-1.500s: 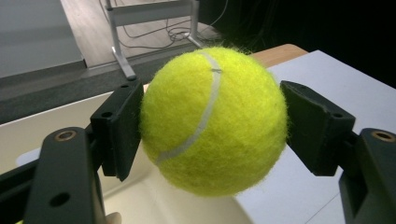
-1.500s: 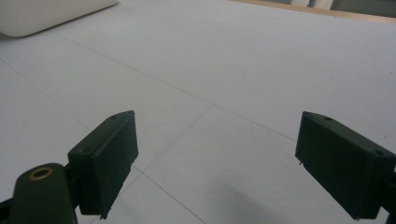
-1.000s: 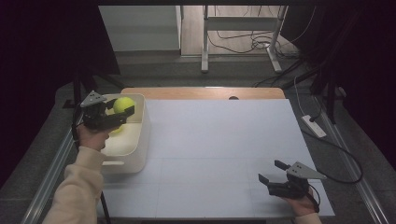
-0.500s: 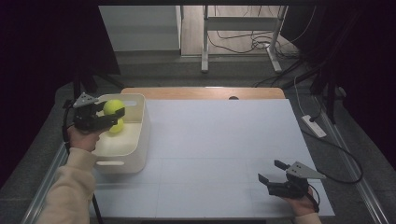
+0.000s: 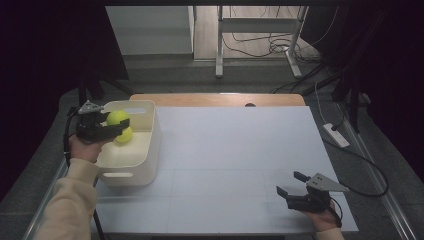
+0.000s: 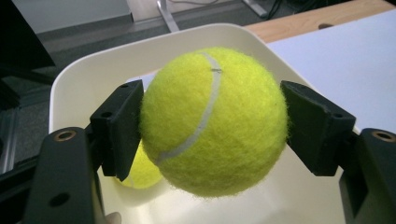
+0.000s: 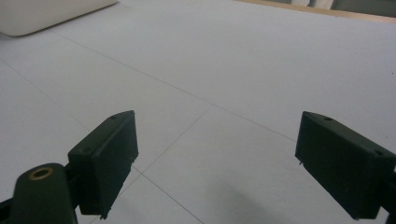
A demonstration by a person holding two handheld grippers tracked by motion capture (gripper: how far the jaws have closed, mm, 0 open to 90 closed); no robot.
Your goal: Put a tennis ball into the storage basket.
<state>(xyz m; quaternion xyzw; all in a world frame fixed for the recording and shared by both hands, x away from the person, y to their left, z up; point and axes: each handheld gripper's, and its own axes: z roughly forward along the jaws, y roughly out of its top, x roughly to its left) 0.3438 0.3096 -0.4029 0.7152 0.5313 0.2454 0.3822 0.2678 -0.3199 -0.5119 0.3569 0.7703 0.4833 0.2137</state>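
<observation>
Right gripper: the black two-jaw gripper with a grey three-cornered plate (image 5: 295,192) rests low at the near right of the table, jaws spread wide with nothing between them; bare tabletop lies ahead of them in the right gripper view.
Left gripper: the black two-jaw gripper (image 5: 112,125) sits in a hand with a cream sleeve at the left edge, jaws clamped on the upper ball, one pad pressing each side.
Balls, count: two.
Held ball: a fuzzy yellow-green tennis ball with a white seam (image 6: 215,119), above the bin's inside, between the left pads.
Second ball: another yellow-green tennis ball (image 5: 125,135) lies on the bin's floor, just below and behind the held one, partly hidden by it in the left gripper view.
Bin, count: one; a cream plastic rectangular bin with a slot handle (image 5: 127,172) stands at the table's left edge.
Table: a white sheet with thin grid lines (image 5: 235,150) covers it; a strip of bare wood (image 5: 215,99) shows at the far edge.
In the way: nothing stands between the two grippers; they are well apart.
Beyond: a white power strip (image 5: 336,135) lies on the floor to the right, cables and metal stand legs (image 5: 219,45) farther back.
</observation>
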